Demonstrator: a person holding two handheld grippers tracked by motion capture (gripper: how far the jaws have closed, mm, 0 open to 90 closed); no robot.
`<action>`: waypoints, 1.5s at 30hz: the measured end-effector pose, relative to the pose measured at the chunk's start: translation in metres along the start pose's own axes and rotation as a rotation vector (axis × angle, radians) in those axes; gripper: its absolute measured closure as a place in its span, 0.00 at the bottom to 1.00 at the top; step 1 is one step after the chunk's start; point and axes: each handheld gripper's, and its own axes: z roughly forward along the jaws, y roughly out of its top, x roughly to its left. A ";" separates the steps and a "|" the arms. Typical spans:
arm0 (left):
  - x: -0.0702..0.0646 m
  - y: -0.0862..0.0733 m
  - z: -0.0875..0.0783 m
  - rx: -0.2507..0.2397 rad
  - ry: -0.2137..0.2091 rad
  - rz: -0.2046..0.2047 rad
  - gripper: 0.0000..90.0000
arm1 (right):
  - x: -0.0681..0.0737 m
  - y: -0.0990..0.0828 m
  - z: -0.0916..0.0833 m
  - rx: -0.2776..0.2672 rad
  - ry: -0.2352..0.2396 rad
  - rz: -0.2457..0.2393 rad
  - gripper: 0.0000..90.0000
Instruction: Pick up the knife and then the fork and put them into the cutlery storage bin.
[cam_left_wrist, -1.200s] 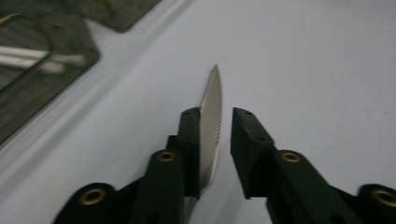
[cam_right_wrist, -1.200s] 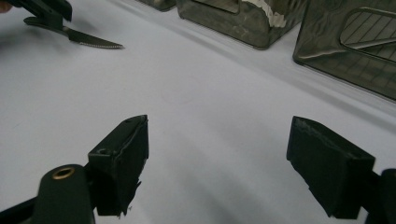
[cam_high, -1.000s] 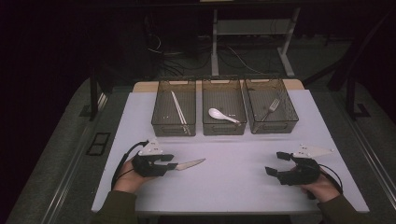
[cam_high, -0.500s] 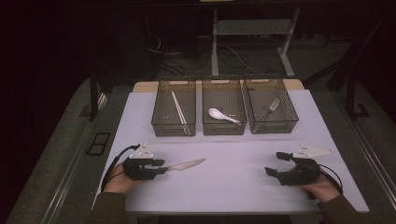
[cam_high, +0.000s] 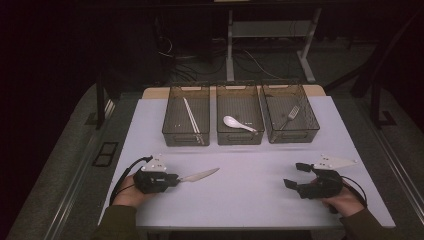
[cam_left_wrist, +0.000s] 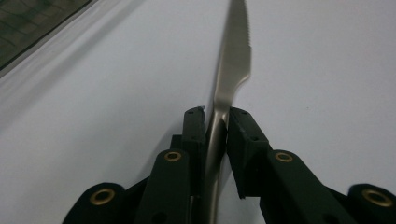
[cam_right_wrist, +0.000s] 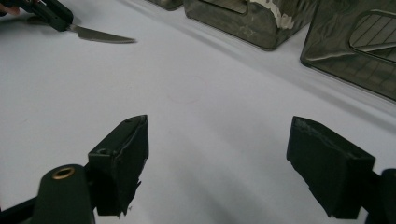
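Sliding a little toward the table's left edge since a second ago, the left gripper (cam_high: 172, 179) has carried the knife (cam_high: 200, 175) with it, and its jaws have just been closing on the handle; from the high view the blade lies low over the white table (cam_high: 250, 200), pointing toward the middle, while the right gripper (cam_high: 295, 175) sits where it was near the right edge, jaws spread and nothing between them; behind them stand three mesh bins in a row, the left bin (cam_high: 172, 135) with chopsticks (cam_high: 192, 121), the middle bin (cam_high: 239, 139) with a white spoon (cam_high: 238, 123), the right bin (cam_high: 292, 136) with a fork (cam_high: 289, 116). From the left gripper view the knife (cam_left_wrist: 231, 74) runs straight out between the two black jaws, which pinch its handle from both sides; from the right gripper view the wide-apart jaws frame bare table, with the knife (cam_right_wrist: 100, 35) far off at the upper left. I'd judge the sorting nearly finished: three utensils already binned, the knife just picked and not yet placed; which bin it suits I cannot tell.
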 end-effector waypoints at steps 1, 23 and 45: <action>0.000 0.000 0.000 0.003 -0.001 -0.002 0.87 | 0.000 0.000 0.000 0.000 0.000 0.000 0.23; -0.007 0.008 0.001 0.058 0.043 -0.019 0.88 | 0.000 0.000 0.000 -0.002 0.001 0.001 0.23; -0.031 0.042 -0.021 -0.236 -0.042 -0.018 0.88 | 0.001 0.003 -0.002 -0.016 0.005 -0.002 0.23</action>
